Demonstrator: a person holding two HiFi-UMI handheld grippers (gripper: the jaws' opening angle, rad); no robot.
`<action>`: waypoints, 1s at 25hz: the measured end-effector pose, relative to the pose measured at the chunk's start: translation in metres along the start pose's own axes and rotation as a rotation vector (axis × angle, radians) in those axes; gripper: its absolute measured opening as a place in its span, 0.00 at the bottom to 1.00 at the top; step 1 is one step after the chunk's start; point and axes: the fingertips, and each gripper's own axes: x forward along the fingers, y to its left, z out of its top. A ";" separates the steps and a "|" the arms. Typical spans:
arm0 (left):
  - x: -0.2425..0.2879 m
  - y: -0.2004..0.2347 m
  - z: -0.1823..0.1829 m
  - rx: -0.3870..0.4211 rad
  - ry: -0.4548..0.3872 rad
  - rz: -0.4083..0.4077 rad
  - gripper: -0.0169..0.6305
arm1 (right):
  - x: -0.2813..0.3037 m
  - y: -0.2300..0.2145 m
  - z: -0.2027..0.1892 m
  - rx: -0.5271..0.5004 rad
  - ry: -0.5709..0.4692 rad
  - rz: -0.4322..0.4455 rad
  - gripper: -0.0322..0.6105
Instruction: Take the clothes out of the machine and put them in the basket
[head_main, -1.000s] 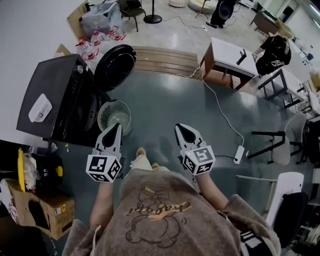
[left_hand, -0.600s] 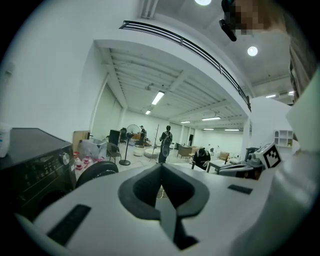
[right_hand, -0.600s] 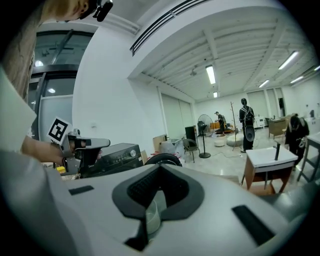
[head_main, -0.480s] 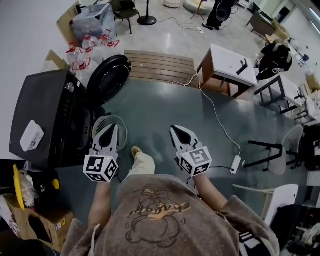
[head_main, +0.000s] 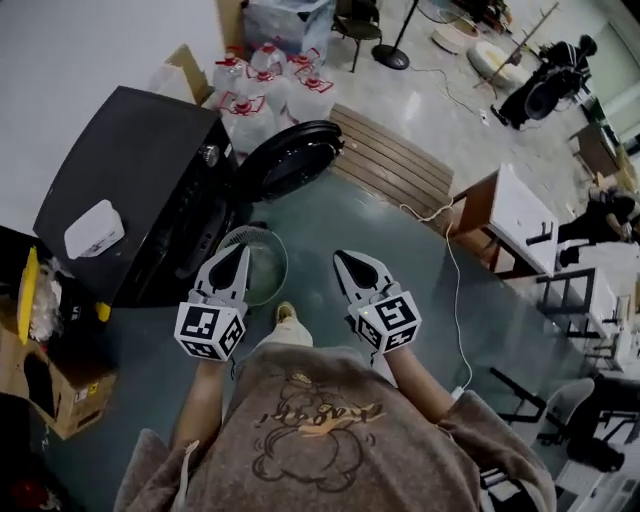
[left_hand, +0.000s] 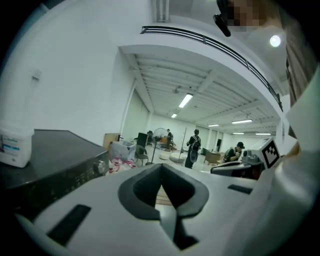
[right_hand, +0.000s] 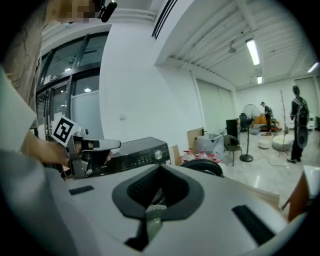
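Note:
The black washing machine stands at the left with its round door swung open; its drum is dark and no clothes show. A pale round basket sits on the floor in front of it. My left gripper is shut and empty, its tip over the basket's near rim. About level with it, my right gripper is shut and empty over the bare floor to the right of the basket. The left gripper view shows the machine's top beside the left gripper. Past the right gripper, the right gripper view shows the control panel.
Water jugs crowd behind the door. A wooden slatted board lies beyond. A desk and a trailing cable are at the right. A cardboard box sits left of me. A white container rests on the machine.
I have stepped and turned toward the machine, and both grippers moved with me. The basket now lies right under the left gripper's tip. Both stayed shut.

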 end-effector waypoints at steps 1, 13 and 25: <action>-0.003 0.008 0.004 -0.005 -0.006 0.028 0.04 | 0.014 0.005 0.007 -0.014 0.004 0.039 0.05; -0.066 0.080 0.026 -0.060 -0.085 0.461 0.04 | 0.143 0.092 0.046 -0.151 0.060 0.569 0.05; -0.095 0.093 0.018 -0.164 -0.158 0.743 0.04 | 0.186 0.129 0.052 -0.232 0.109 0.836 0.05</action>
